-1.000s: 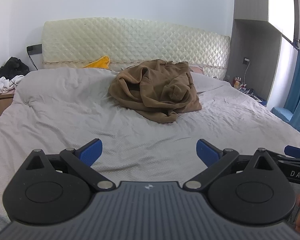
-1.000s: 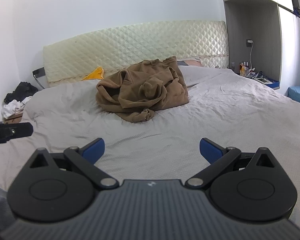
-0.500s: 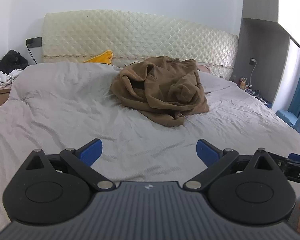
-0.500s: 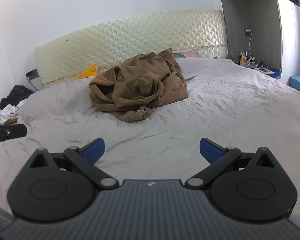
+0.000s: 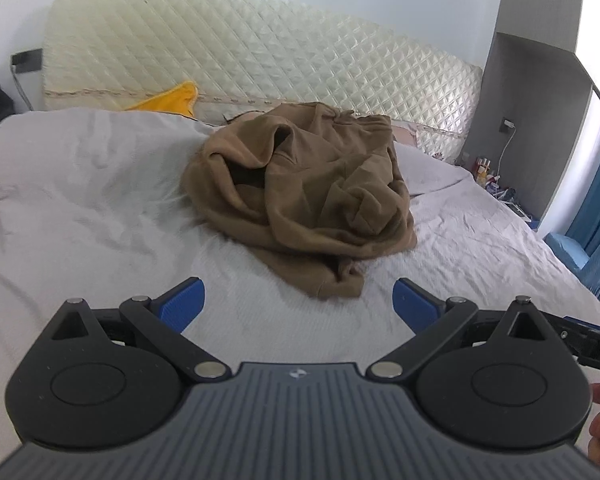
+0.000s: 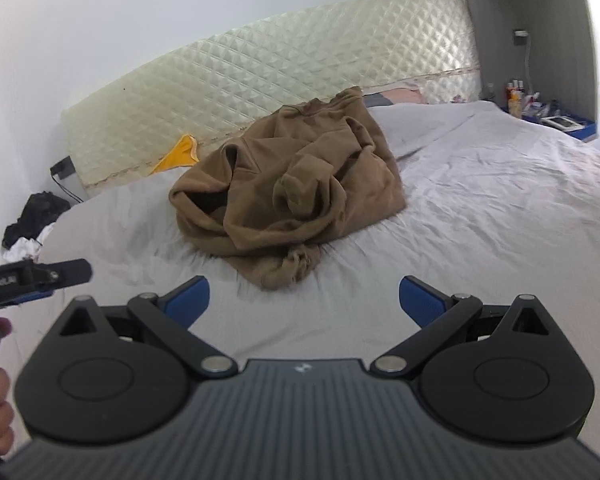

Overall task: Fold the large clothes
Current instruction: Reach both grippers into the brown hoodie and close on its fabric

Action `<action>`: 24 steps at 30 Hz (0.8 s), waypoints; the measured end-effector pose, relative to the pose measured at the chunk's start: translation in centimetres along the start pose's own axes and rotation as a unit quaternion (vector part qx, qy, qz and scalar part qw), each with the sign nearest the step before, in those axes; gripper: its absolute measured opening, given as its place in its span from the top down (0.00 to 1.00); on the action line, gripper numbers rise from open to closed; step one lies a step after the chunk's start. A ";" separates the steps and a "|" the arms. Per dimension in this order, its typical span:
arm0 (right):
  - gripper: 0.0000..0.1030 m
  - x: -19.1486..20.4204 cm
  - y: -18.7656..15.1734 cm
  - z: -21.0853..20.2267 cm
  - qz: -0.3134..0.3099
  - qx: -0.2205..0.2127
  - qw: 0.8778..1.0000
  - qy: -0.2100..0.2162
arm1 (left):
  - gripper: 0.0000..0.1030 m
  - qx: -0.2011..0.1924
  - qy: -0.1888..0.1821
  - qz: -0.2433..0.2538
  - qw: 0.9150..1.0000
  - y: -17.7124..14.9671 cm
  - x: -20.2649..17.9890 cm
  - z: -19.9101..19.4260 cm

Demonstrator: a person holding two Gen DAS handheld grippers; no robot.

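Observation:
A brown sweatshirt [image 5: 308, 196] lies crumpled in a heap on the grey bedsheet [image 5: 80, 200], toward the head of the bed. It also shows in the right wrist view [image 6: 292, 196]. My left gripper [image 5: 298, 304] is open and empty, just short of the heap's near edge. My right gripper [image 6: 304, 300] is open and empty, also just short of the heap's near edge. The left gripper's tip [image 6: 40, 276] shows at the left edge of the right wrist view.
A quilted cream headboard [image 5: 260, 56] stands behind the bed. A yellow cloth [image 5: 168, 98] lies at the head. Dark and white clothes [image 6: 32, 224] are piled off the bed's left side. A nightstand with small items [image 6: 548, 112] stands at the right.
Both grippers have moved forward over the bed toward the brown sweatshirt, which now looks larger and closer. Both stay open.

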State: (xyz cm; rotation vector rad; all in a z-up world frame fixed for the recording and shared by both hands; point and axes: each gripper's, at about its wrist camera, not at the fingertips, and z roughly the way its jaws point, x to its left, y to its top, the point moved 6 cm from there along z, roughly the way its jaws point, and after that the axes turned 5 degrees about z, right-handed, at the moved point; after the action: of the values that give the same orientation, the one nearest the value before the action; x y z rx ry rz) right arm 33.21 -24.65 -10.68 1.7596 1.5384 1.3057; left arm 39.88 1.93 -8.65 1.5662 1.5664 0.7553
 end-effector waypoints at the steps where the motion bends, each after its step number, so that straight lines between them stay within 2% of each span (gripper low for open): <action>1: 0.00 -0.1 0.7 1.3 0.001 0.002 1.000 0.003 | 0.01 0.003 -0.003 -0.002 1.000 0.7 0.1 1.7; 8: 0.00 -1.4 4.6 11.2 0.009 0.007 1.000 0.009 | 0.01 0.018 -0.011 -0.007 1.000 4.5 1.4 13.6; 10: 0.05 -1.9 5.5 14.5 0.023 0.011 1.000 0.018 | 0.01 0.019 -0.015 -0.010 1.000 5.2 2.2 17.1; 12: 0.06 -2.7 6.5 17.9 0.031 0.015 0.999 0.022 | 0.01 0.020 -0.018 -0.015 1.000 6.0 2.8 20.4; 15: 0.13 -3.9 8.7 23.5 0.033 0.019 0.999 0.031 | 0.02 0.016 -0.030 -0.024 0.999 7.8 3.7 25.4; 18: 0.21 -4.9 11.6 28.4 0.035 0.012 0.998 0.047 | 0.02 0.006 -0.058 -0.035 0.998 10.2 4.1 30.2; 21: 0.23 -5.7 14.7 32.6 0.044 0.006 0.997 0.067 | 0.02 -0.001 -0.085 -0.048 0.995 12.4 4.2 33.6; 24: 0.32 -6.9 17.8 36.8 0.063 0.006 0.995 0.073 | 0.02 -0.017 -0.108 -0.065 0.992 15.0 4.0 36.5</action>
State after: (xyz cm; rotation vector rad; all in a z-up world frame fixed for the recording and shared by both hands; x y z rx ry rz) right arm 74.38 -27.20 -14.79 1.8311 1.5361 1.5203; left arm 78.98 2.70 -15.33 1.4530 1.4708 0.5195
